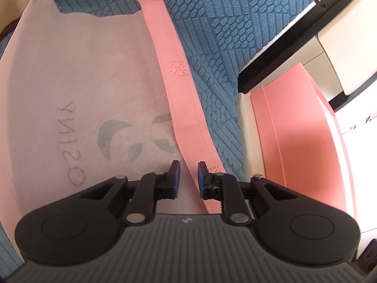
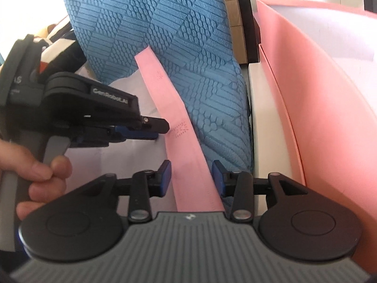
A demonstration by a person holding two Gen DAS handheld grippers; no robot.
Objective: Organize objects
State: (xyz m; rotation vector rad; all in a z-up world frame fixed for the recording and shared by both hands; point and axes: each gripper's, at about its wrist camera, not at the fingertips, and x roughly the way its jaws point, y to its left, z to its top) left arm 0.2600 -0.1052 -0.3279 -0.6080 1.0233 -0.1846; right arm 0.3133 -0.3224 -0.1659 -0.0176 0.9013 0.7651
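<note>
Pink strap [image 2: 186, 155] is the thing in play: a long flat band lying on the pale bag [image 1: 77, 87] and the blue textured cloth [image 1: 223, 23], long axis running away from both tools and slanting up-left in both wrist views. Its near end runs straight under the right gripper [image 2: 191, 176], passing between the two blue pads; jaws stand apart with a gap on each side of the band, so released, nothing pinched. Left gripper [image 1: 189, 175] also sits over the strap's near stretch, jaws only narrowly apart; the band's left edge shows in the gap and its right edge goes under the right-hand pad, but I can't tell whether the pads actually press it (side view from the right wrist shows its tips at the strap's left edge near the stitched mark, contact unclear). A hand [image 2: 40, 176] grips that tool's handle. Nearer hand: right one is centred on the band, left one comes in from the side further up, so my guess is the right is better placed for any re-grip along the axis. Containers: pink box [image 2: 318, 108] stands just right of the cloth, open-topped as far as I can see, inner wall pale, contents not visible from here. Bag lies flat, printed side up (lettering reads mirrored), mouth and insides not visible.
</note>
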